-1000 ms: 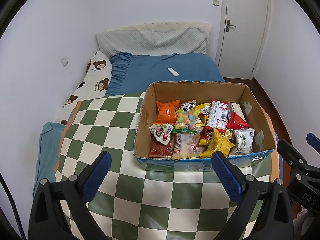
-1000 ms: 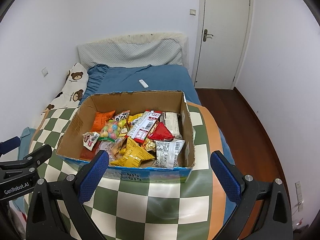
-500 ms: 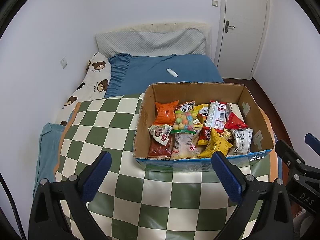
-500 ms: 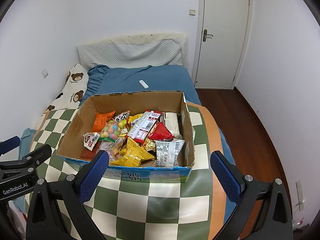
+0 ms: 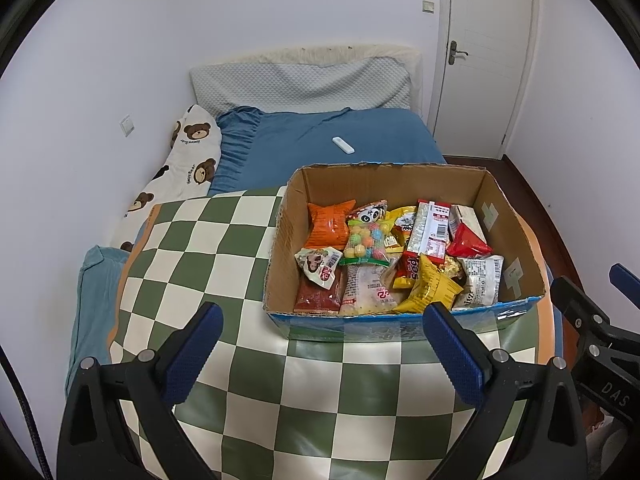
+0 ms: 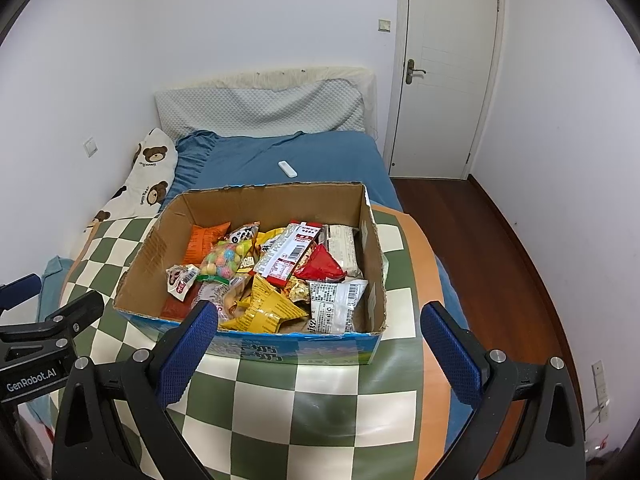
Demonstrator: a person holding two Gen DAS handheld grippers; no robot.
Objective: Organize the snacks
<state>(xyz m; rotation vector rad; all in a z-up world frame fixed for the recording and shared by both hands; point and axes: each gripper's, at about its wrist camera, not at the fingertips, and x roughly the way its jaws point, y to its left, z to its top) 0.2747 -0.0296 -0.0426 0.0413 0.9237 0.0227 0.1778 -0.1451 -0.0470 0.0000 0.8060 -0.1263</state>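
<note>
Cardboard box (image 5: 516, 240) full of snacks (image 5: 394, 256) sits on the checkered blanket (image 5: 208, 248) before you; your left gripper (image 5: 324, 344) and right gripper (image 6: 320, 340) hang wide open on its near side, a white remote (image 5: 343, 145) far behind.

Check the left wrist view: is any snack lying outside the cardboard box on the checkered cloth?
No. Every snack packet sits inside the cardboard box; the checkered cloth around it shows only its own pattern.

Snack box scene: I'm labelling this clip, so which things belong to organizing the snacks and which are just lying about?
Job:
cardboard box
snack packets
left hand-held gripper
right hand-held gripper

Lying about:
white remote
bear-print pillow
grey pillow
</note>
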